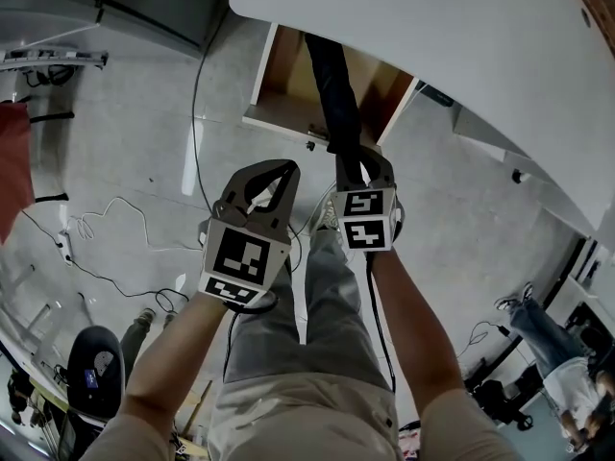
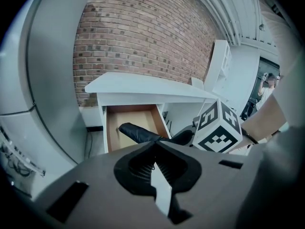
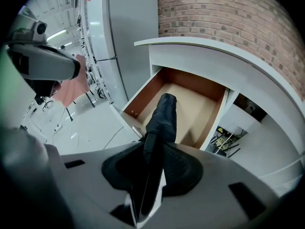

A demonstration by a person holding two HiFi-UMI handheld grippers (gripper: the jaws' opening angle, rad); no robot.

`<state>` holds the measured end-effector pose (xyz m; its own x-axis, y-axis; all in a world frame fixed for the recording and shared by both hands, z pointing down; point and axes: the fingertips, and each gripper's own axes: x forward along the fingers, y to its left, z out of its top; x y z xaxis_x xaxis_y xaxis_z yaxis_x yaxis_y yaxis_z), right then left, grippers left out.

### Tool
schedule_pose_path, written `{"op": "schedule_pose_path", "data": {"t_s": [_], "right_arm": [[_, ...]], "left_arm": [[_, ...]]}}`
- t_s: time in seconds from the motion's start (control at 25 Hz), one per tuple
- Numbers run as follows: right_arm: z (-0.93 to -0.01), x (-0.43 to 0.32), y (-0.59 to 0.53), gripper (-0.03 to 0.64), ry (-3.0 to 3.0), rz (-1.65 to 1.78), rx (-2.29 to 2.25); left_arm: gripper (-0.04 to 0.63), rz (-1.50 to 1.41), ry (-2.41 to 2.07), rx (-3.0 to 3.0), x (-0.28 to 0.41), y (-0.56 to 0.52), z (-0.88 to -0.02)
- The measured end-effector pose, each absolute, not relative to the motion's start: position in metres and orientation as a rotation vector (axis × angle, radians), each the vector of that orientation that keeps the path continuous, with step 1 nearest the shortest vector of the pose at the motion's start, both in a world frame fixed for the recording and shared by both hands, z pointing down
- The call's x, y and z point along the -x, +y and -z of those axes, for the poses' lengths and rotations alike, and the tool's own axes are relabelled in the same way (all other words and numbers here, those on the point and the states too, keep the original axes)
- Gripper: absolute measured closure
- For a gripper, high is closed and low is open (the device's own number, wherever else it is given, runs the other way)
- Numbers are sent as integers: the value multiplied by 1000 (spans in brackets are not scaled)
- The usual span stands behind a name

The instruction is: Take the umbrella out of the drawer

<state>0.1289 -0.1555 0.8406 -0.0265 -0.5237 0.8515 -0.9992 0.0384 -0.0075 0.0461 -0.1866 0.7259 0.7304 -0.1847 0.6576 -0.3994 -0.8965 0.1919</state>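
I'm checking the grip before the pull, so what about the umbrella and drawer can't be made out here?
Far end of the umbrella: head view, under the desk top.
Its near end: right gripper view, lost inside the right claw.
Front of the drawer: left gripper view, behind the left claw.

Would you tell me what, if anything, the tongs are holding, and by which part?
The right tongs grip the black umbrella by its near end, outside the drawer; its far end lies inside. The left tongs are shut on nothing.
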Motion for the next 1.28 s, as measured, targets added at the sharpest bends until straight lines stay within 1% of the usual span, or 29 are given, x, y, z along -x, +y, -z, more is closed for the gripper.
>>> {"op": "schedule_pose_path", "data": {"t_s": [0.2,0.44,0.64,1.0,1.28], "right_arm": [[-839,-135,-157,565,-1592,-866,-1616],[-837,-144,-147,589,-1585,-935,-1655],[-819,-142,-145,594,-1639,-937,-1666],[-759,-129,-136,601,-1691,-999,-1677],[-670,-123,-144,600,-1773,-938,-1726]], "left_arm": [[588,-940,-476,-2616,-40,-191,-724],[588,-934,-495,-2622,-34,-190,-717],[588,-926,-513,-2635,-32,-188,-708],[588,-896,-554,-2663,-33,-192,-670],[588,-839,-578,-2707,-31,-203,-616]]}}
